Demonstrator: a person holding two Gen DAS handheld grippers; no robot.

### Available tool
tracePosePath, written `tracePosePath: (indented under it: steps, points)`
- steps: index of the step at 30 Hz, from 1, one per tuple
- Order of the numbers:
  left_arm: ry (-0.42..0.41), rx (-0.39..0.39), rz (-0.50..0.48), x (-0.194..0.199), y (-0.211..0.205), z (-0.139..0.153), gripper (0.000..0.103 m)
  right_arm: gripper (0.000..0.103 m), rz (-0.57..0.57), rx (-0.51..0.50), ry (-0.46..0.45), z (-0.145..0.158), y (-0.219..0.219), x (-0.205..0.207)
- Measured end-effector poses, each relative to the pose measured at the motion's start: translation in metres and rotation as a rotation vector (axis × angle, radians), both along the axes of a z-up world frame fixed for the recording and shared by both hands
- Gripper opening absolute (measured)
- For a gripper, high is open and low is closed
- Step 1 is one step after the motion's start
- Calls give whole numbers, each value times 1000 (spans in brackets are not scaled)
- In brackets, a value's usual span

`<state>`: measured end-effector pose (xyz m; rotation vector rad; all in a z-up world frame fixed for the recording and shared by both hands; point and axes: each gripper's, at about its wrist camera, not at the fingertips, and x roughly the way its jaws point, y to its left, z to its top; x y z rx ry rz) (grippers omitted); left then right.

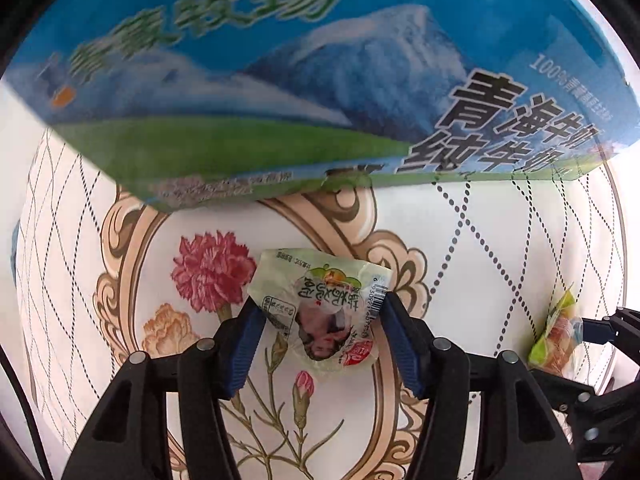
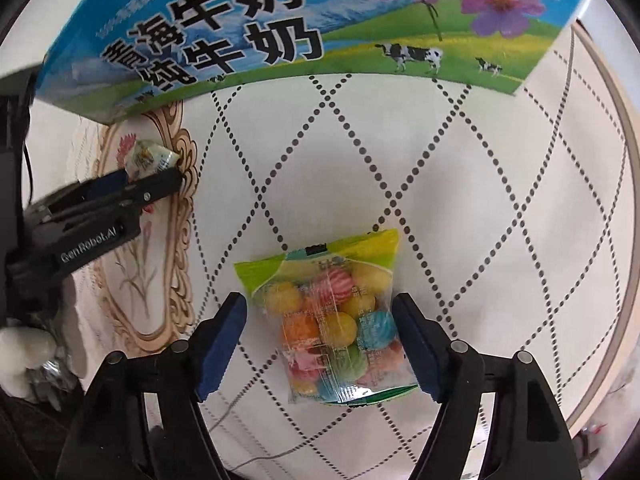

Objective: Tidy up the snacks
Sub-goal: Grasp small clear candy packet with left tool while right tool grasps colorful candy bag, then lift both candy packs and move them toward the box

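Left gripper (image 1: 320,312): pads pinching a pale green snack (image 1: 320,308), holding it over the flowered cloth (image 1: 500,240).
Right gripper (image 2: 320,344): spread wide around the candy bag (image 2: 332,320) (round sweets in many colours), pads not touching.
Candy bag: flat on cloth.
Milk box (image 2: 300,28): just beyond both snacks.

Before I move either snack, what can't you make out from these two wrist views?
- Milk carton: top cut off by the frame edge in both views, so open or closed is unknown.
- Green snack packet: left wrist view; whether the left gripper fingers press it or only flank it is unclear.
- Candy bag: right wrist view; the right gripper fingers flank it, contact unclear.
- White object: at the frame edge, unidentifiable.
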<state>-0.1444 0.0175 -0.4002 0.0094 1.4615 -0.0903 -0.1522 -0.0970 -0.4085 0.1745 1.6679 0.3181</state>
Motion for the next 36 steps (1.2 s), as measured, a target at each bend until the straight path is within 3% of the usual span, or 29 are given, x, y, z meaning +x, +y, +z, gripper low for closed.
tracePosePath:
  steps: [2, 7, 10, 12, 16, 20, 24, 29, 36]
  points:
    - [16, -12, 13, -10, 4, -1, 56, 82, -2, 8, -15, 4, -7, 4]
    - [70, -71, 48, -47, 11, -4, 56, 82, 179, -93, -110, 1, 6, -6]
    - [110, -96, 64, -76, 14, -7, 56, 74, 227, -131, -163, 2, 15, -24]
    - [144, -118, 77, -96, 16, -10, 56, 68, 207, -121, -157, 4, 15, -35]
    - [197, -125, 79, -129, 16, -18, 56, 67, 193, -85, -106, 8, 8, -66]
    - [199, -110, 60, -146, 11, -26, 56, 67, 175, -70, -41, 12, -3, -96]
    - [211, -115, 74, -149, 4, -45, 58, 67, 67, -25, 16, 9, -26, -122]
    - [219, -112, 96, -142, -5, -61, 59, 67, -64, -2, 3, 16, -48, -119]
    - [225, -112, 111, -139, 0, -57, 60, 67, -99, -53, -39, 8, -37, -108]
